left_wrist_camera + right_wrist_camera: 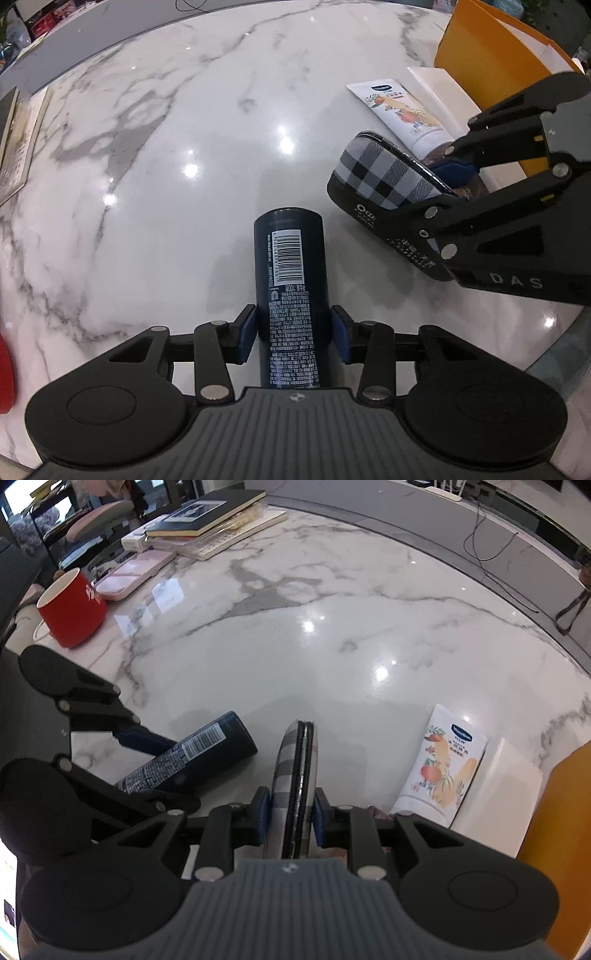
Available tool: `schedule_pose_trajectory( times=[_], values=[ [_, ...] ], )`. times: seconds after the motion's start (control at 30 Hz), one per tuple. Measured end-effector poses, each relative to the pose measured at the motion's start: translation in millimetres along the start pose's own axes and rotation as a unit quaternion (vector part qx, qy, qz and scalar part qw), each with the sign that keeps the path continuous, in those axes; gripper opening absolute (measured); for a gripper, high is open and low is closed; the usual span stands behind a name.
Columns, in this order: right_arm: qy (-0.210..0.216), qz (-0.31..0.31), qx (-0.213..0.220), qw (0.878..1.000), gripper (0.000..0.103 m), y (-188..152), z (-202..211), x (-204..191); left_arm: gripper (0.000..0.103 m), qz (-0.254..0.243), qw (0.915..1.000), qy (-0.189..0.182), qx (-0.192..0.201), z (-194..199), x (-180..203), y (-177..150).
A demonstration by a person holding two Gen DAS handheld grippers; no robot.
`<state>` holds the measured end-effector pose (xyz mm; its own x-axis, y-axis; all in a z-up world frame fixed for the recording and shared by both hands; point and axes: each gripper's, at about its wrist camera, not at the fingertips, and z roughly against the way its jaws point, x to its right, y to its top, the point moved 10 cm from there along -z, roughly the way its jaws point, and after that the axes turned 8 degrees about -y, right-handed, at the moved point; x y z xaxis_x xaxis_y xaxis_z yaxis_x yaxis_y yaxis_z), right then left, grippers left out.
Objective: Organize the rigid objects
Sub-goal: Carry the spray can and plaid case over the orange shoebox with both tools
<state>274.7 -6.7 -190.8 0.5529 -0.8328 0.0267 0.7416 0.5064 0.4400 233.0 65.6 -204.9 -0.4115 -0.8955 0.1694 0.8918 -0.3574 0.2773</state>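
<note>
My left gripper [293,334] is shut on a dark blue spray can [290,280] with a barcode, held over the marble table; the can also shows in the right wrist view [192,755], with the left gripper [155,764] around it. My right gripper [291,819] is shut on a plaid glasses case [295,775], held on edge. In the left wrist view the case [384,177] sits in the right gripper [448,184] at the right. A white lotion tube [443,764] lies on the table to the right, also in the left wrist view [402,110].
An orange box [491,62] with a white lid [498,797] stands at the right by the tube. A red mug [72,609], a pink case [133,574] and stacked books [207,517] sit at the far left. The marble table [295,646] spreads ahead.
</note>
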Motion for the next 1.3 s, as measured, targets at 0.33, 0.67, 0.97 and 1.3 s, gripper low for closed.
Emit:
schedule_pose_trajectory(
  times=[0.33,0.67,0.97,1.3],
  values=[
    [-0.019,-0.012,0.043,0.999,0.018,2,34,0,0.047,0.038,0.9967,-0.014,0.071,40,10,16],
    [-0.067,-0.044,0.116,0.990,0.018,7,130,48,0.047,0.025,0.9864,-0.050,0.155,119,72,67],
    [-0.145,-0.094,0.116,0.978,0.018,-35,198,129,0.047,-0.015,0.9791,-0.113,0.168,128,164,120],
    [-0.184,-0.177,0.034,0.966,0.018,-121,172,221,0.047,-0.042,0.9803,-0.151,0.120,51,240,166]
  ],
)
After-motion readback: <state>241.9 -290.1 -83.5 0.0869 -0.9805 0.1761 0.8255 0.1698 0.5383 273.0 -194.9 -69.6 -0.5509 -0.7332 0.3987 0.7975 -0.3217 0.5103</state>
